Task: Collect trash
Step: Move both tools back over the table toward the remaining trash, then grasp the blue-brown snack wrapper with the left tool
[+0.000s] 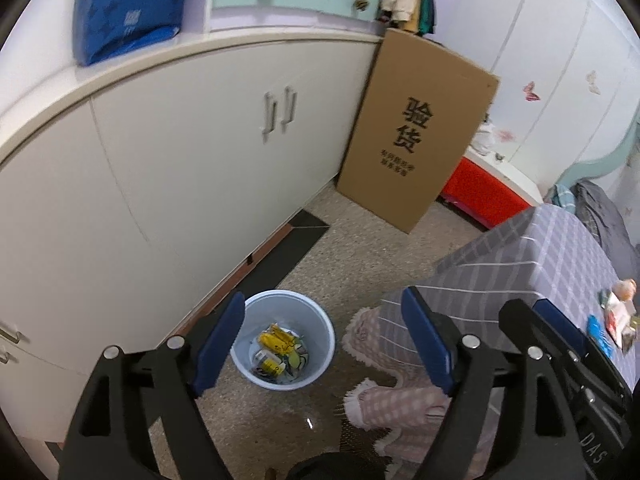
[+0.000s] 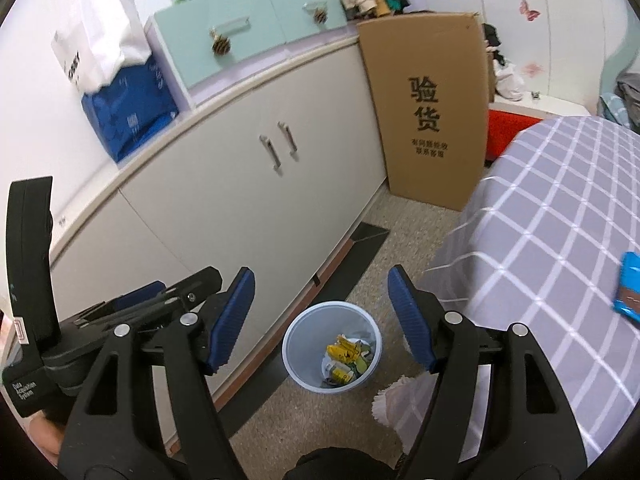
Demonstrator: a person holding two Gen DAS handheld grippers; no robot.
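Both grippers are hanging above the floor with nothing in them: the left gripper (image 1: 324, 344) is standing wide open, and the right gripper (image 2: 320, 316) is likewise spread wide and holding nothing. Between their fingers, down on the floor beside the cabinet (image 1: 180, 152), a pale bin (image 1: 283, 338) is sitting upright, and yellow wrappers (image 1: 276, 344) with other scraps are already lying at its bottom, so part of the collecting looks done. More seems to be waiting on the bed (image 2: 560, 208): a blue packet (image 2: 632, 288) is lying on the checked cover at the right edge of the right view, and in the left view a small cluster of wrappers (image 1: 620, 312) is resting on the same cover, well apart from the bin. Exactly how many pieces are left cannot be told, since they are sitting at the blurred rim. Judging by this, the job is partway through, with the bed items not yet picked up.
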